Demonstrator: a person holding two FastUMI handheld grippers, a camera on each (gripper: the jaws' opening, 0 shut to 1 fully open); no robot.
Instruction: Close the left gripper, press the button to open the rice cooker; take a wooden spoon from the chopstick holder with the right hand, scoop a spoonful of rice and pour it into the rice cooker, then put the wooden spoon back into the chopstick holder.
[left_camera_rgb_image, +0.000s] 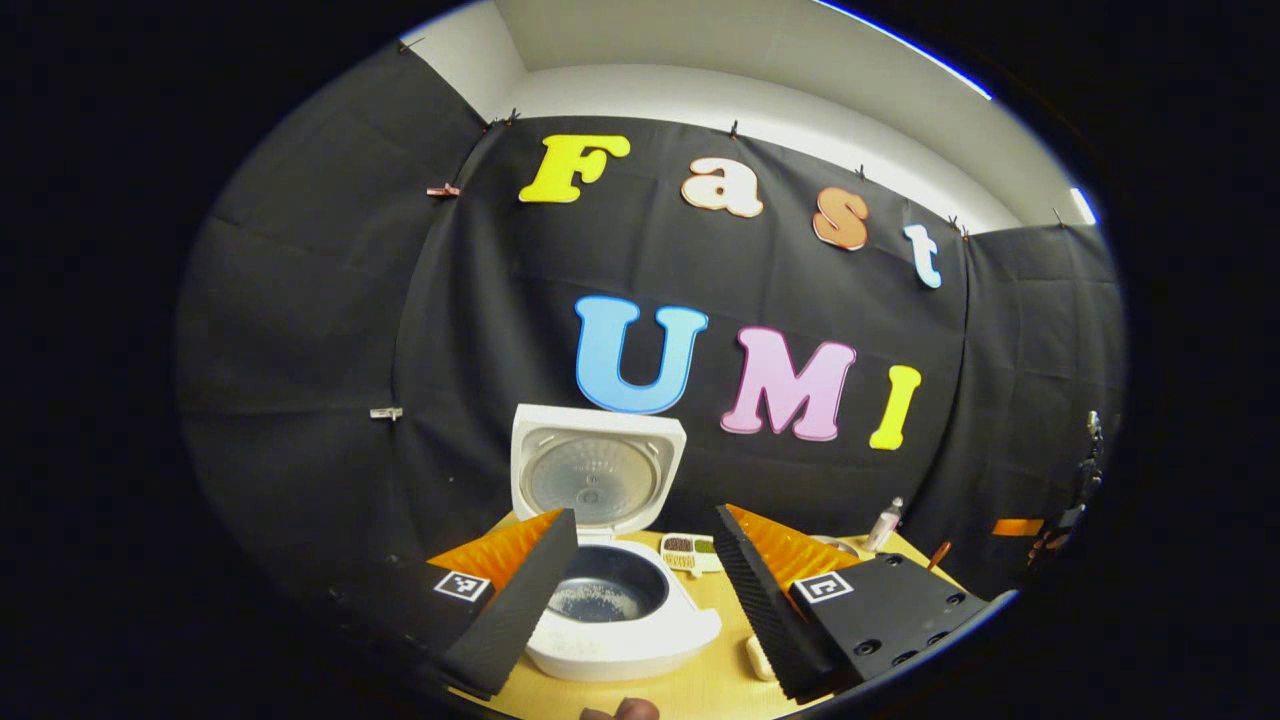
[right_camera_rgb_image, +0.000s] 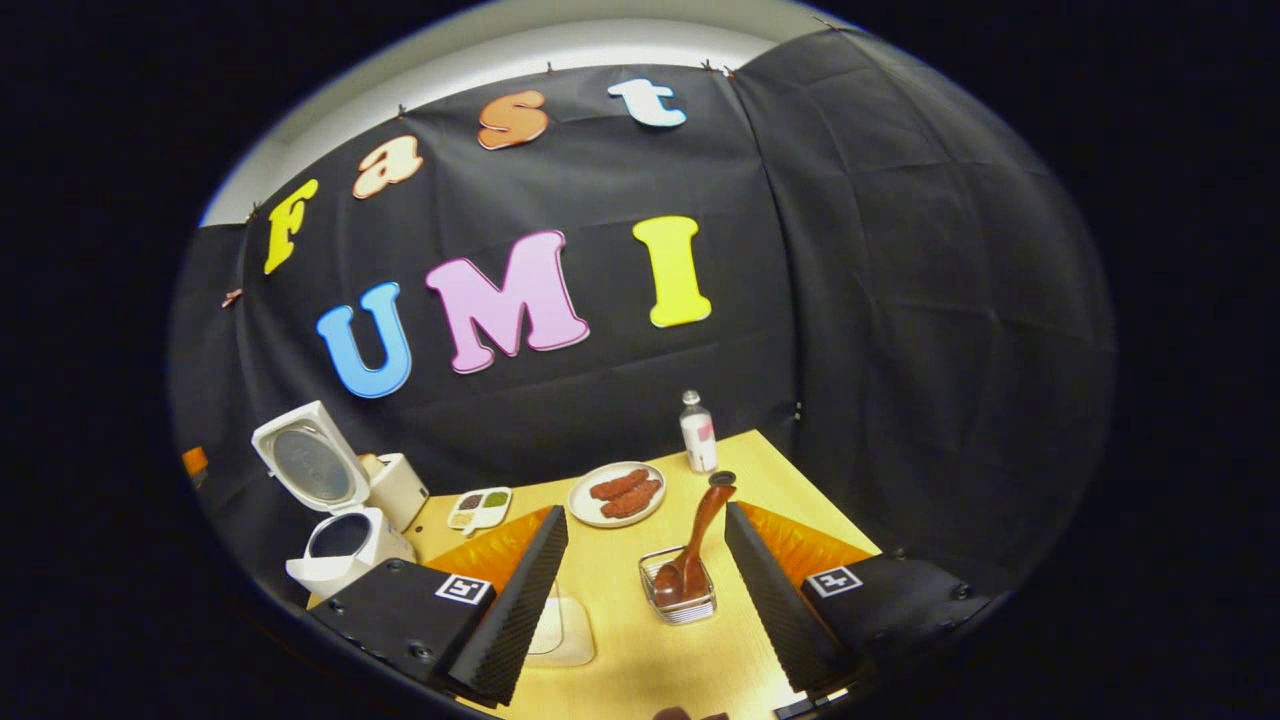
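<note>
The white rice cooker (left_camera_rgb_image: 620, 640) stands with its lid (left_camera_rgb_image: 597, 478) raised, and a little rice lies in the dark inner pot (left_camera_rgb_image: 605, 595). My left gripper (left_camera_rgb_image: 640, 610) is open just in front of it, with nothing between its fingers. In the right gripper view the cooker (right_camera_rgb_image: 345, 550) sits at the far left. The brown wooden spoon (right_camera_rgb_image: 702, 530) stands in the small wire chopstick holder (right_camera_rgb_image: 680, 598), handle leaning up to the right. My right gripper (right_camera_rgb_image: 650, 610) is open a short way before the holder, touching nothing. A pale shallow rice dish (right_camera_rgb_image: 562, 628) lies by its left finger.
On the wooden table (right_camera_rgb_image: 620, 670) are a plate of sausages (right_camera_rgb_image: 617, 493), a small bottle (right_camera_rgb_image: 698, 432), a divided dish of beans (right_camera_rgb_image: 480, 507) and a white box (right_camera_rgb_image: 402, 487) behind the cooker. A fingertip (left_camera_rgb_image: 622, 710) shows at the bottom of the left gripper view.
</note>
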